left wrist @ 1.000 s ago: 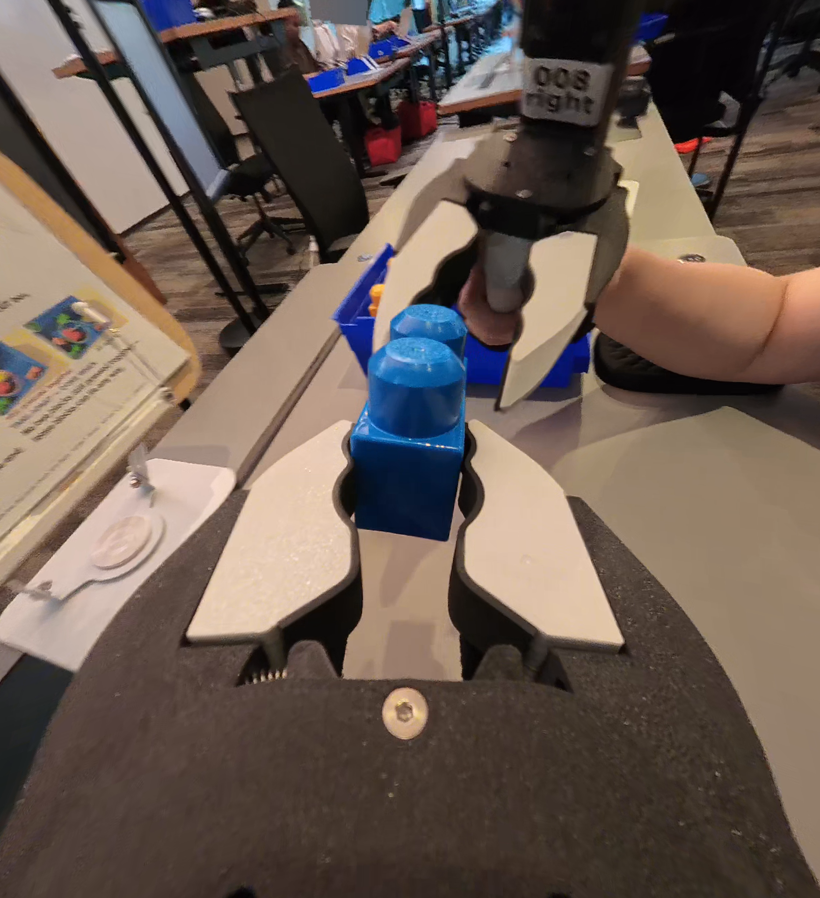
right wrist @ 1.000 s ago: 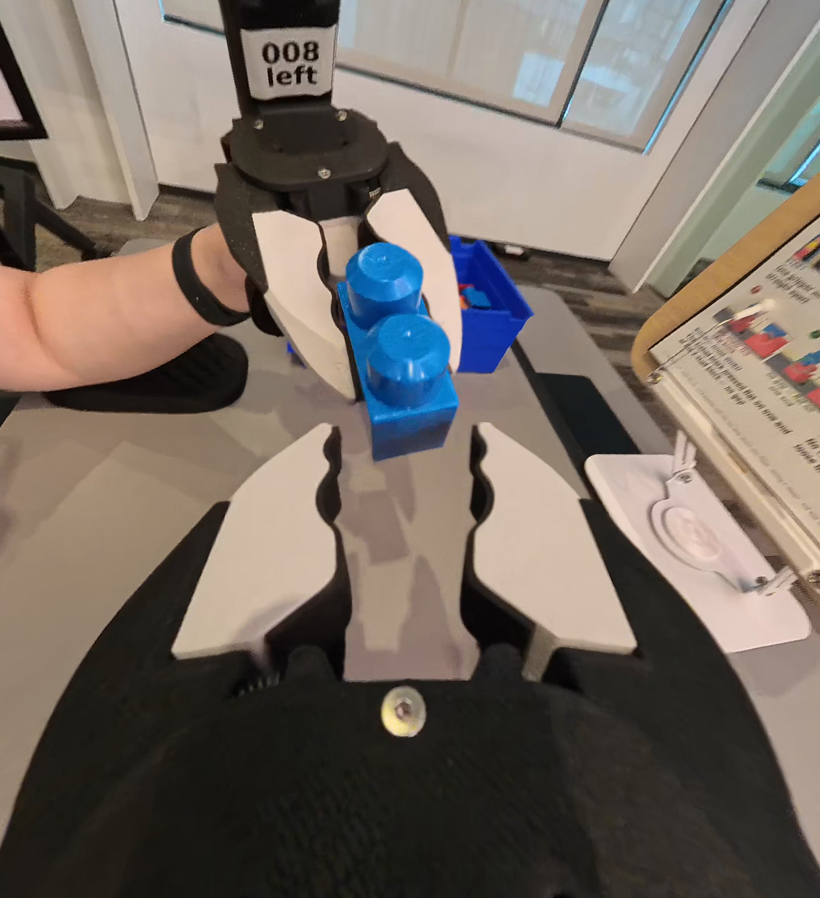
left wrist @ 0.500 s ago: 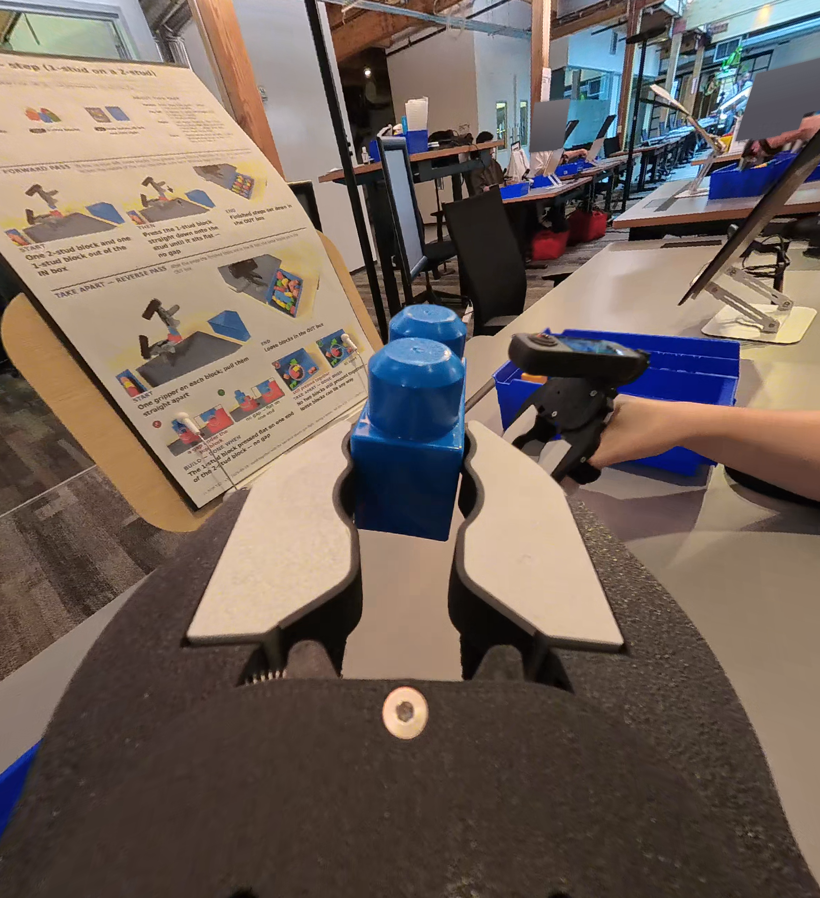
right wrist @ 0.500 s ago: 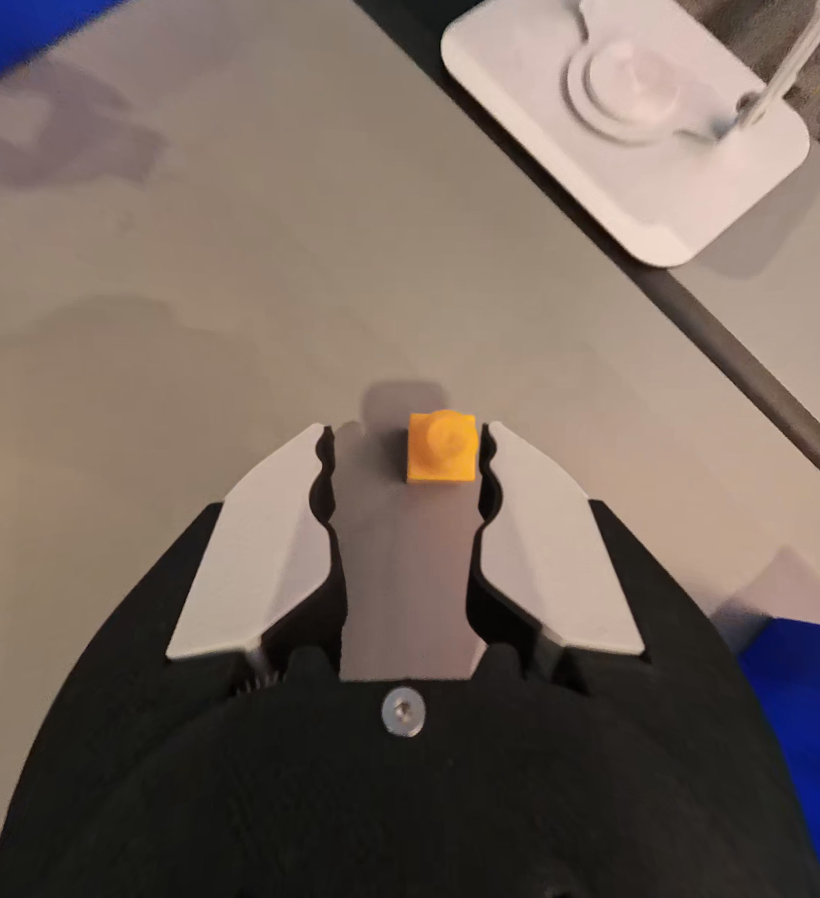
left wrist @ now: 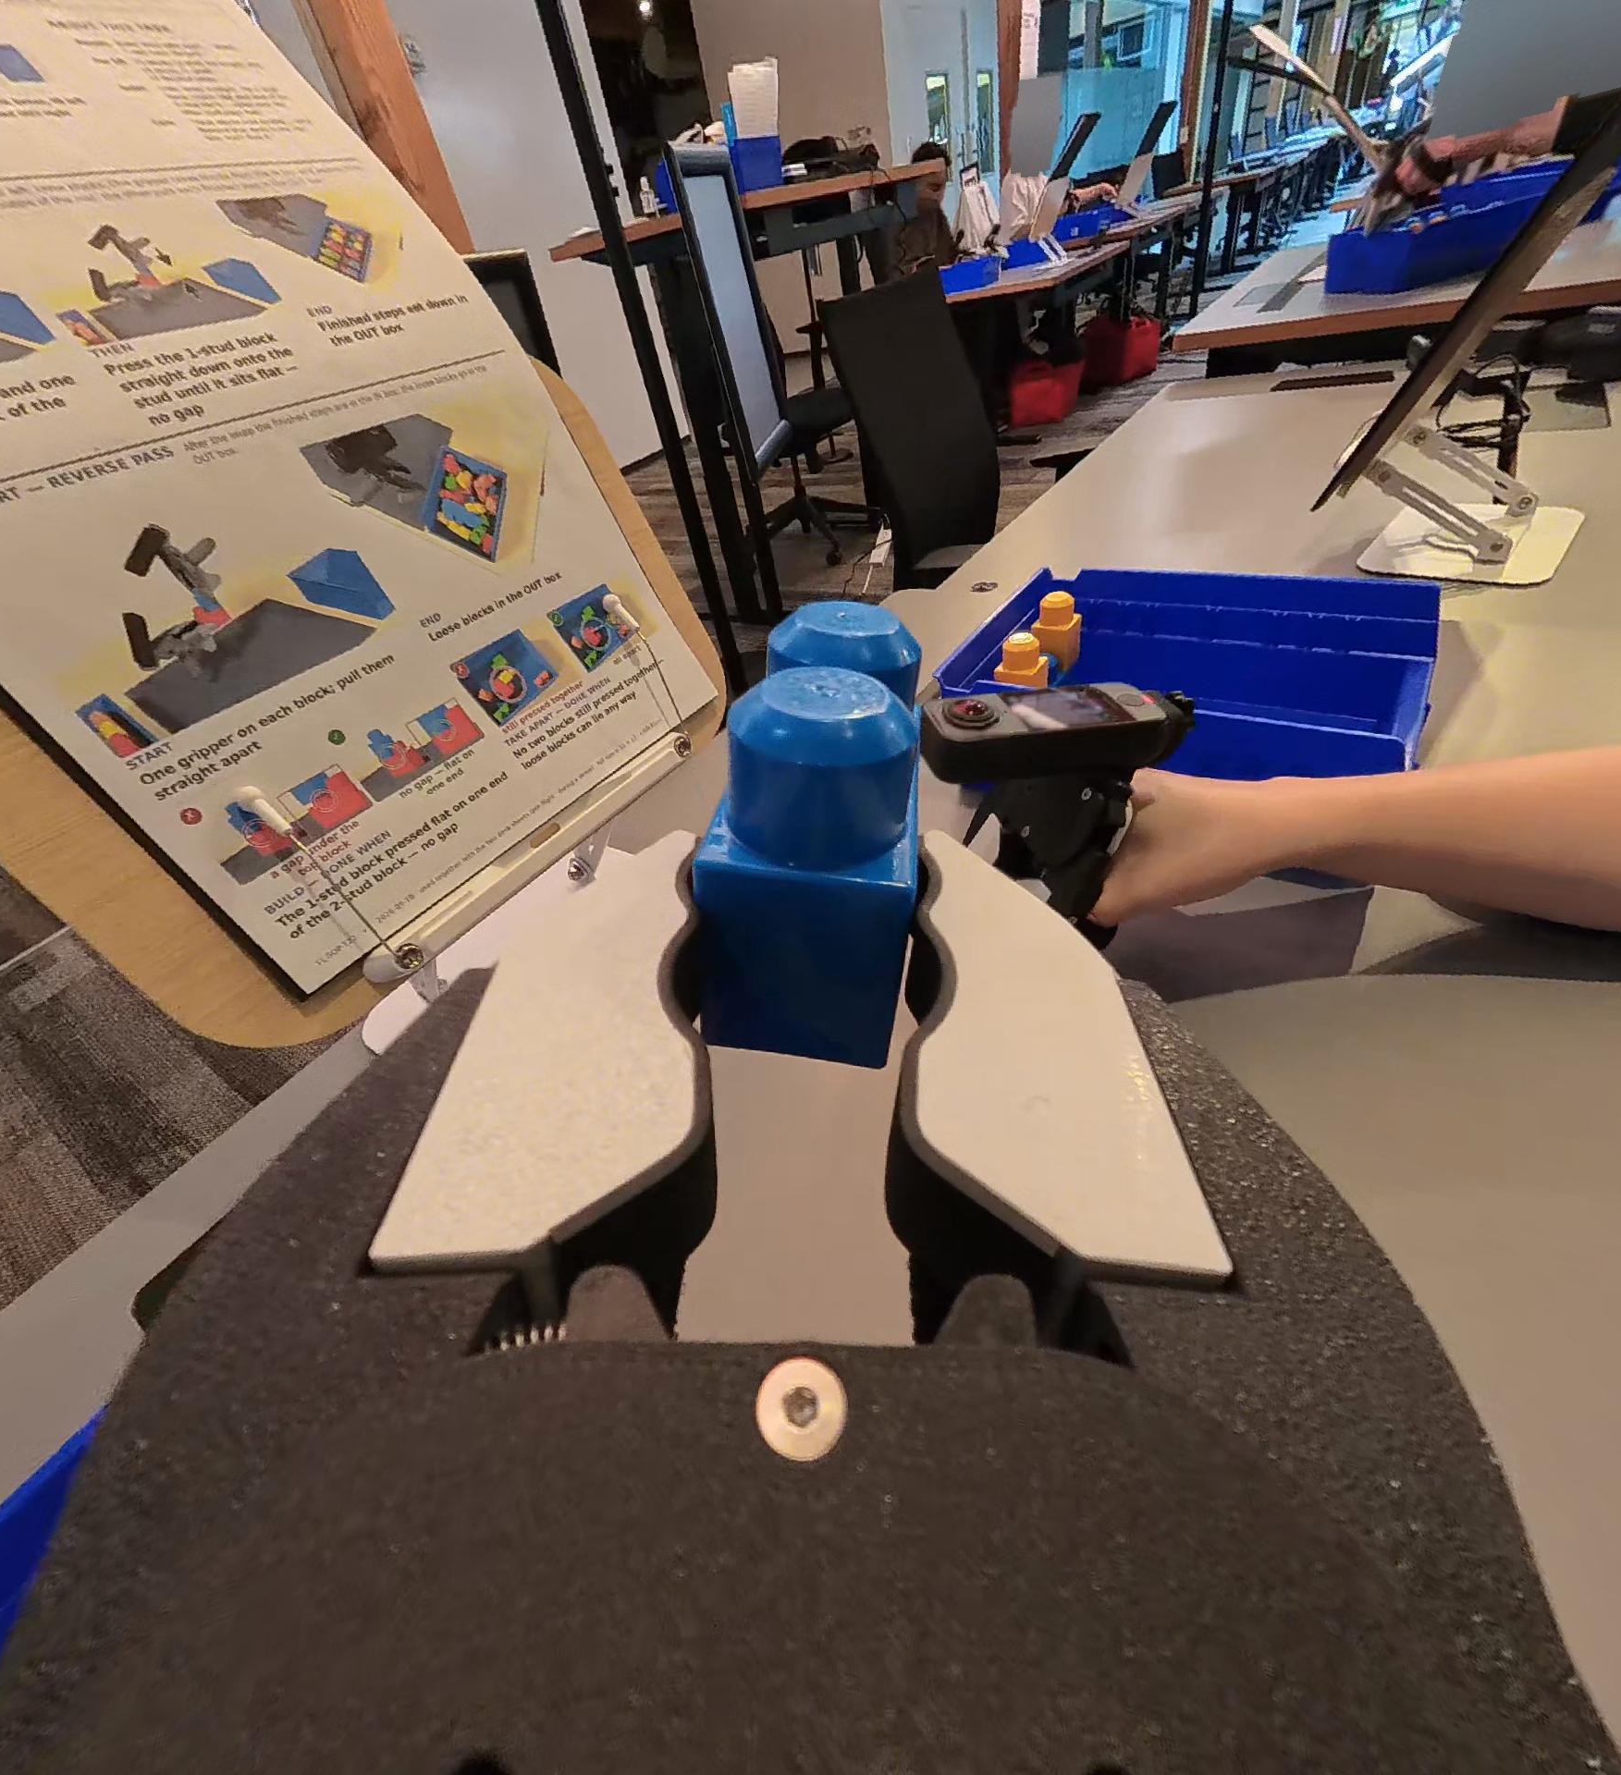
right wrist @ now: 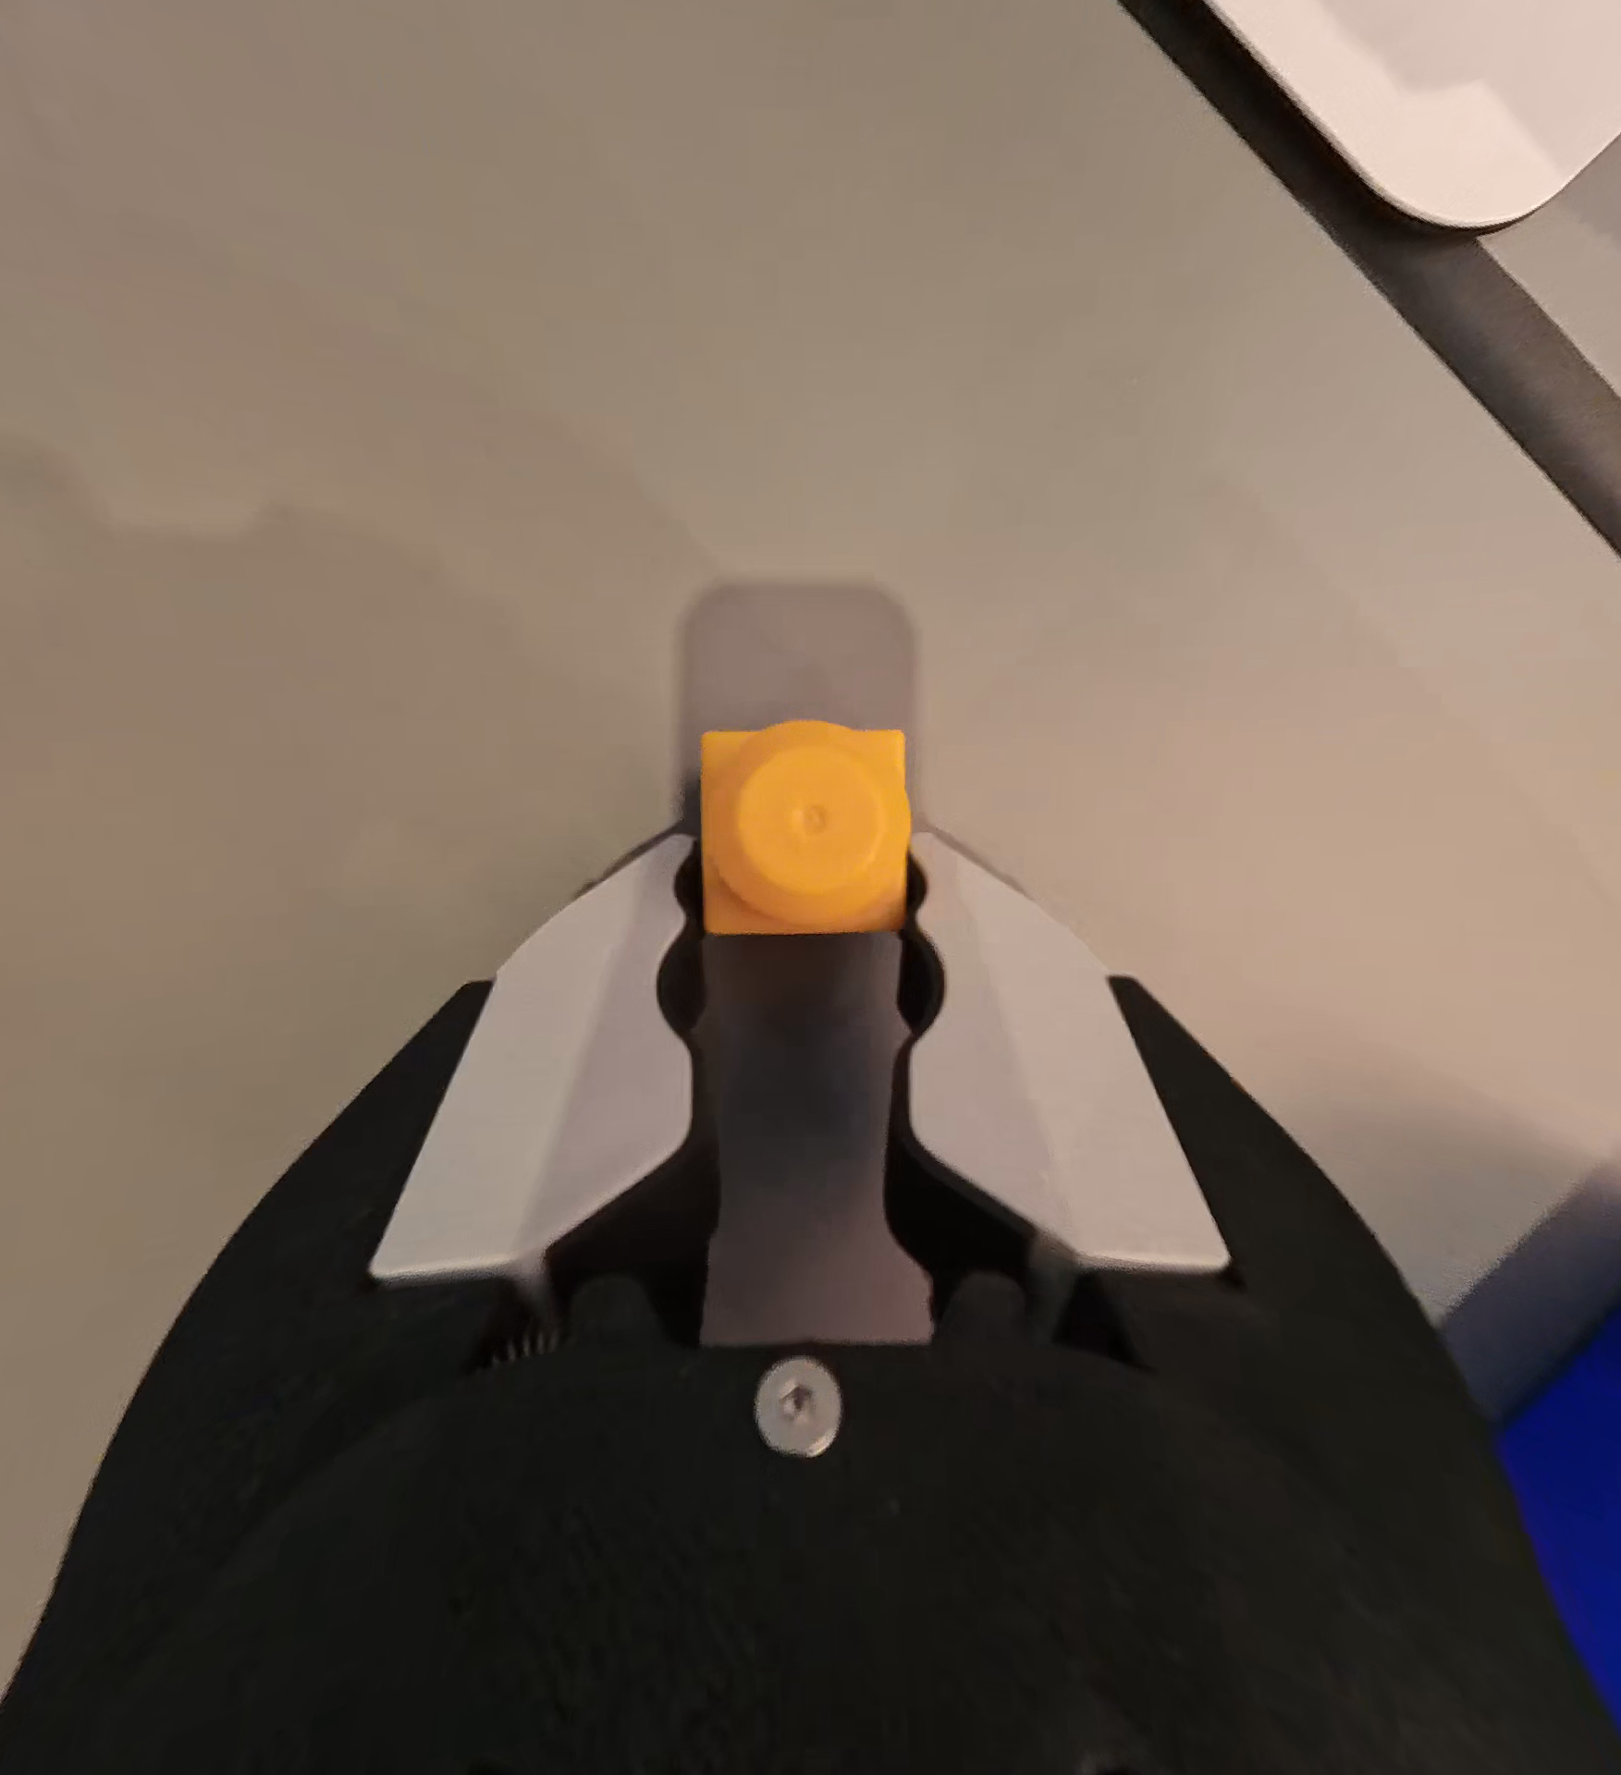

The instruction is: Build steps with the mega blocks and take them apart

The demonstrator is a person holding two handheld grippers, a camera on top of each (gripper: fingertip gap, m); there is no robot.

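On the grey tabletop [right wrist: 307, 384], right tool [right wrist: 806, 888] grips the orange one-stud block [right wrist: 801, 845] while left tool [left wrist: 801, 951] clamps the raised blue two-stud block [left wrist: 806, 864]; judged building, next pressing orange squarely onto a stud.

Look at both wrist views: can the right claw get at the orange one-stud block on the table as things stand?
Probably yes. The right claw points down at the orange block, its fingers flanking the block's sides with nothing between; whether they already grip it is unclear.

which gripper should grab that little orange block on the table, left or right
Right. The right gripper points down with its fingertips on either side of the orange block; whether they touch it is unclear. The left gripper is shut on the blue block.
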